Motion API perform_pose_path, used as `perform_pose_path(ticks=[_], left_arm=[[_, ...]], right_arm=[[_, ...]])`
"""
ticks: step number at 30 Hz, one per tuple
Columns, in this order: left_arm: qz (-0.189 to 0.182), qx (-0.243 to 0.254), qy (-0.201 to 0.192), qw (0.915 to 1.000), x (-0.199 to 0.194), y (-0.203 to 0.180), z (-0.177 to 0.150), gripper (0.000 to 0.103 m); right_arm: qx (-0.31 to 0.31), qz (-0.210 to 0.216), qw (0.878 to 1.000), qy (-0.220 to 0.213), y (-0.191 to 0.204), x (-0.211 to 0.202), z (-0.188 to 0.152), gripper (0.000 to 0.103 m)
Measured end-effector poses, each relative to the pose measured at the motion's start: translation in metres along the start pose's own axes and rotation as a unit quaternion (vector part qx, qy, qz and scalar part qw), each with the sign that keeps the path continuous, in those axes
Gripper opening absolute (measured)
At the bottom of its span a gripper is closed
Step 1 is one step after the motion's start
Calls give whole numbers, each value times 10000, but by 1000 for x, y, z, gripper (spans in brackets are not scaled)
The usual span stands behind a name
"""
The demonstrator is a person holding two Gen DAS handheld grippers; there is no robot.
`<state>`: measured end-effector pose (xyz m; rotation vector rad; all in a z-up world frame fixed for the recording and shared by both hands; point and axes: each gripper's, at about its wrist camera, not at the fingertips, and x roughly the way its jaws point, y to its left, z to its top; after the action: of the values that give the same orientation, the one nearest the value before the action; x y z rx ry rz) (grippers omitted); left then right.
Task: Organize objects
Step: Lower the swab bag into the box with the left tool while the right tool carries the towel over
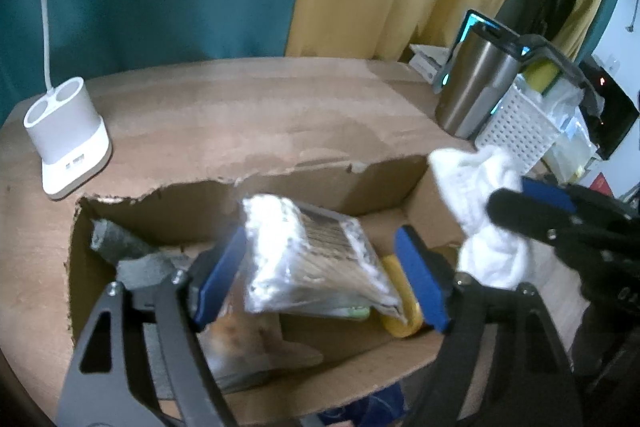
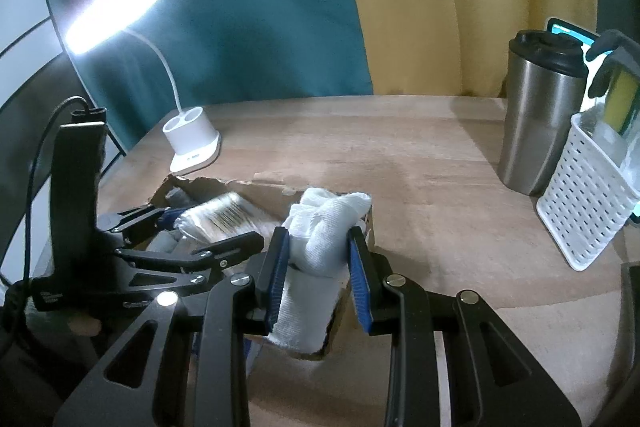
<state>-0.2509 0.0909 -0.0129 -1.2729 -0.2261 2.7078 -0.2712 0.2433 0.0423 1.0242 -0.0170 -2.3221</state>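
An open cardboard box (image 1: 280,183) with a torn rim sits on the wooden table. My left gripper (image 1: 320,243) hangs over it, open. A plastic-wrapped paintbrush (image 1: 308,259) lies blurred between its blue pads (image 1: 424,287), close to the left pad and apart from the right one. Under the paintbrush, the box holds a grey bundle (image 1: 120,247), a yellow roll (image 1: 400,311) and a brown item. My right gripper (image 2: 318,233) is shut on a crumpled white cloth (image 2: 320,227) at the box's right corner. The same cloth (image 1: 472,187) shows in the left wrist view.
A white lamp base (image 1: 68,135) stands at the back left, its lit head (image 2: 112,13) above. At the right stand a steel tumbler (image 2: 540,115) and a white perforated basket (image 2: 588,207) with a yellow sponge. Teal and yellow curtains hang behind the table.
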Motion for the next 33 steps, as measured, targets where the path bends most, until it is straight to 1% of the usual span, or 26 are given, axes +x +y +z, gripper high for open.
perform_pose_path(ticks=[6, 12, 16, 19, 21, 22, 33], left_arm=[[36, -43, -157, 9999, -12, 8, 2, 80], [128, -143, -194, 9996, -18, 18, -1, 80], [140, -182, -198, 9995, -20, 23, -3, 80], [134, -197, -215, 9995, -21, 25, -5, 80], [123, -193, -230, 9995, -22, 26, -5, 80], [116, -194, -236, 9995, -23, 26, -6, 80], [140, -191, -315, 9992, -36, 28, -18, 80]], right_arm=[[-36, 25, 10000, 84, 2, 11, 4, 31], [-42, -24, 9998, 186, 2, 22, 6, 33], [-30, -54, 9997, 217, 4, 25, 7, 42], [-57, -91, 9997, 222, 7, 26, 7, 43], [-49, -125, 9997, 212, 7, 25, 7, 48], [-45, -138, 9997, 212, 8, 24, 6, 49], [8, -279, 9994, 223, 12, 15, -3, 49]])
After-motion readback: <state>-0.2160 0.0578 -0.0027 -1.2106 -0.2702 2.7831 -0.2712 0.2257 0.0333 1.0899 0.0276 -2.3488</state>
